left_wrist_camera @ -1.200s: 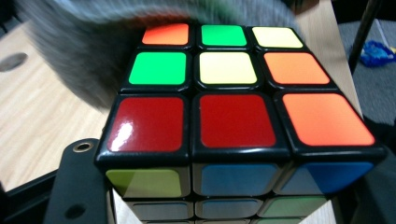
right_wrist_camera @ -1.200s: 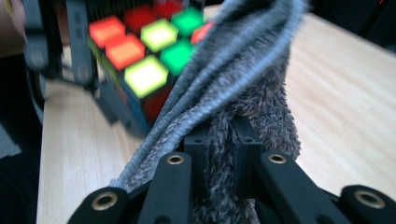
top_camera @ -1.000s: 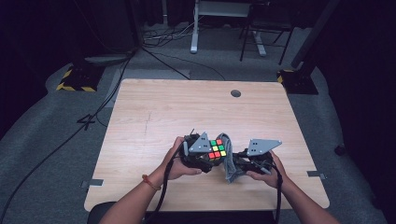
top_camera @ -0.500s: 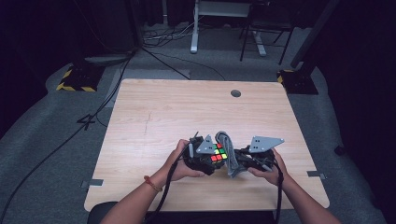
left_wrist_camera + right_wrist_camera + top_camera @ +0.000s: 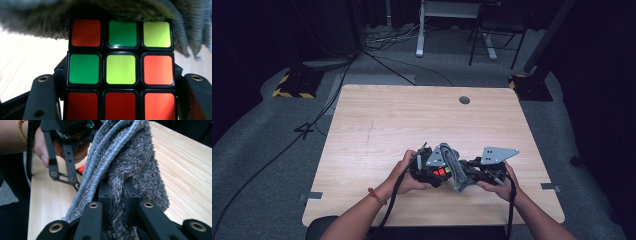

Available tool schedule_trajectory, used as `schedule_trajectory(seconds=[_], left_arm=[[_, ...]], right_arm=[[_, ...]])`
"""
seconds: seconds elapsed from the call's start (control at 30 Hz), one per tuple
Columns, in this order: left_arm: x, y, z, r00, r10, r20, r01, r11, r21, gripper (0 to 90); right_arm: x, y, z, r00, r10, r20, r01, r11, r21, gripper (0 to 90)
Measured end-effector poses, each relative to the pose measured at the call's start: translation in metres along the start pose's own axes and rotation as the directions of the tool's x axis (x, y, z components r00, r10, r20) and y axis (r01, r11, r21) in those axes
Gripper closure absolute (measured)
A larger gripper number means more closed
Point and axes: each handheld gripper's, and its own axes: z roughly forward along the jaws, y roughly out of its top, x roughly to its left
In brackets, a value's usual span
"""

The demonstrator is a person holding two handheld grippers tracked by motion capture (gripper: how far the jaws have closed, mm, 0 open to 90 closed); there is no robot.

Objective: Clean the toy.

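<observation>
A scrambled Rubik's cube with red, green and yellow stickers sits between the black jaws of my left gripper, which is shut on its sides; the jaws have just closed a touch tighter. From above, the cube peeks out red under a grey fuzzy cloth near the table's front edge. My right gripper is shut on a fold of that cloth. The cloth drapes over the cube's far edge. The left gripper and right gripper are close together, each in a hand.
The wooden table has a round cable hole at the back right. Beyond it, on the grey floor, lie cables, a white desk leg and yellow-black striped bases.
The cloth has come over the cube's top, hiding most of the coloured face that showed beside it earlier. The left hand and cube have shifted slightly toward the front edge.
</observation>
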Motion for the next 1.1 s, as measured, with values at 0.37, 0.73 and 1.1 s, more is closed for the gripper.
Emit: schedule_trajectory(seconds=[0.37, 0.73, 1.1], left_arm=[[0.003, 0.000, -0.009, 1.0000, 0.002, 0.000, -0.002, 1.0000, -0.002, 33.2], [-0.004, 0.004, -0.010, 0.9993, 0.038, 0.004, -0.038, 0.9991, -0.016, 33.2], [0.001, 0.001, -0.008, 0.9997, 0.009, 0.022, -0.009, 0.9999, -0.004, 33.2]], right_arm=[[-0.003, -0.007, 0.007, 0.9999, -0.014, 0.000, 0.014, 0.997, 0.076, 80.3], [-0.006, -0.007, 0.009, 0.9983, 0.000, 0.058, -0.005, 0.996, 0.085, 80.3], [0.004, 0.004, 0.000, 0.9995, -0.033, 0.004, 0.033, 0.999, 0.039, 80.2]])
